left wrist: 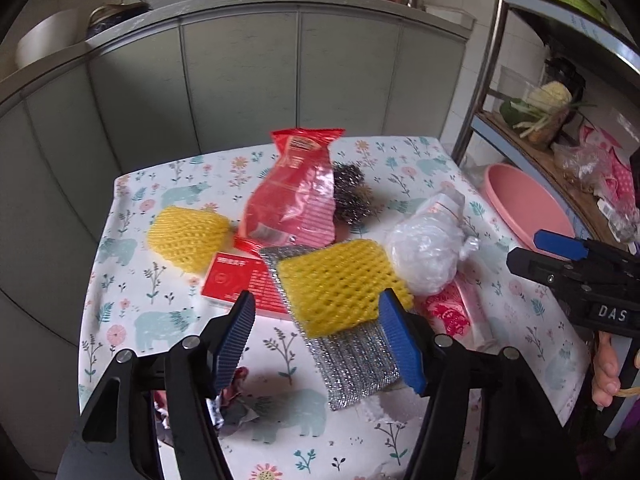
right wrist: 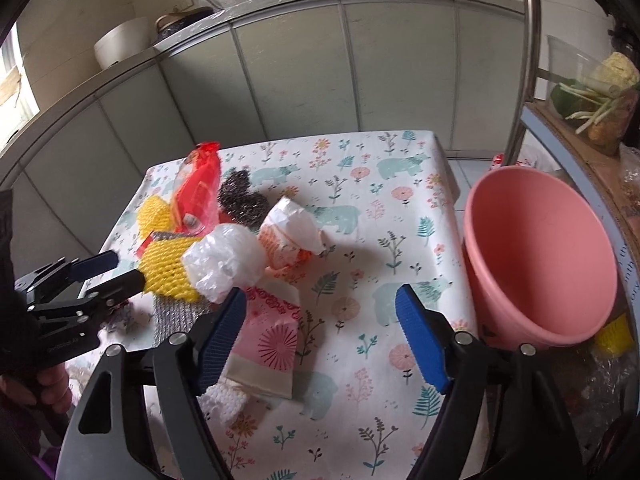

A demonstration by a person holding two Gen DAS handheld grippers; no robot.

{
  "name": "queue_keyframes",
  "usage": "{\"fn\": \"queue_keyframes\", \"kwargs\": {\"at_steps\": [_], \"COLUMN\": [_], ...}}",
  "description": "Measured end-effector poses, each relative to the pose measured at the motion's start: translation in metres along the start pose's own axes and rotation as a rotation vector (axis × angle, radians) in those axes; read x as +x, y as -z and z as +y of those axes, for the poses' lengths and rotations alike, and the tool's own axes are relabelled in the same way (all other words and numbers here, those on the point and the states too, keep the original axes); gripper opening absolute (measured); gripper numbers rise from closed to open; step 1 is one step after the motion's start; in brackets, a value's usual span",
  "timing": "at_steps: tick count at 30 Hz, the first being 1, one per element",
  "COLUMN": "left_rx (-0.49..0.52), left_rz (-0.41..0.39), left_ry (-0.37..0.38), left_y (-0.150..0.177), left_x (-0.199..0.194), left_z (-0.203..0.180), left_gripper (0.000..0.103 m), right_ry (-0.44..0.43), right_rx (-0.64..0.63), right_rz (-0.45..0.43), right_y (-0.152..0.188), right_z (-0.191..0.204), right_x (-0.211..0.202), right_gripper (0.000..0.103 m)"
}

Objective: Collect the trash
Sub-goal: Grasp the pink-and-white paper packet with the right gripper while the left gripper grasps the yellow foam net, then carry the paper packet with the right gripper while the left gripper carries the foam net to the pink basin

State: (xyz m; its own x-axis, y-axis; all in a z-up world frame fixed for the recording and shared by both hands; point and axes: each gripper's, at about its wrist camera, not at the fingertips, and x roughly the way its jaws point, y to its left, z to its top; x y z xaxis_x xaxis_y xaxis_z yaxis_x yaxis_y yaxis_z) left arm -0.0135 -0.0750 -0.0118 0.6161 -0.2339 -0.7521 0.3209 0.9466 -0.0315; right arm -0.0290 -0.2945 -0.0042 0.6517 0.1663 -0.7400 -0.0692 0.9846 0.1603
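Both grippers hover spread and empty: the left gripper (left wrist: 320, 336) at bottom centre, over a yellow foam net (left wrist: 344, 284) lying on a silver scouring pad (left wrist: 352, 364) (mid-frame), the right gripper (right wrist: 320, 340) low, left of the pink basin (right wrist: 540, 260).

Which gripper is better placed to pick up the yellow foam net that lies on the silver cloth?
Left. The left gripper is open with the yellow foam net between its fingers; the right gripper is over bare tablecloth.
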Motion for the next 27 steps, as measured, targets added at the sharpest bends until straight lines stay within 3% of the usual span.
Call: {"fn": "queue_keyframes", "kwargs": {"at_steps": [4, 8, 12, 15, 26, 27], "left_rx": [-0.001, -0.009, 0.003, 0.000, 0.018, 0.017], "left_rz": [0.049, 0.066, 0.047, 0.035, -0.029, -0.035], "left_ry": [-0.008, -0.003, -0.005, 0.008, -0.012, -0.014], "left_y": [-0.001, -0.001, -0.002, -0.002, -0.011, -0.012], "left_x": [0.016, 0.025, 0.022, 0.017, -0.009, -0.011], "left_z": [-0.004, -0.005, -0.007, -0.006, -0.013, -0.014], "left_gripper": [0.051, 0.035, 0.012, 0.007, 0.006, 0.006], "right_ry": [-0.062, -0.083, -0.107, -0.127, -0.172, -0.175], "right_rx": [-0.030, -0.041, -0.023, -0.013, 0.016, 0.018], "right_rz": [0.018, 0.040, 0.063, 0.081, 0.135, 0.124], "right_y": [0.006, 0.010, 0.012, 0.014, 0.021, 0.020], "right_z": [0.009, 0.013, 0.012, 0.015, 0.016, 0.015], "right_x": [0.002, 0.007, 0.013, 0.017, 0.028, 0.026], "right_gripper": [0.077, 0.077, 0.077, 0.075, 0.029, 0.020]}}
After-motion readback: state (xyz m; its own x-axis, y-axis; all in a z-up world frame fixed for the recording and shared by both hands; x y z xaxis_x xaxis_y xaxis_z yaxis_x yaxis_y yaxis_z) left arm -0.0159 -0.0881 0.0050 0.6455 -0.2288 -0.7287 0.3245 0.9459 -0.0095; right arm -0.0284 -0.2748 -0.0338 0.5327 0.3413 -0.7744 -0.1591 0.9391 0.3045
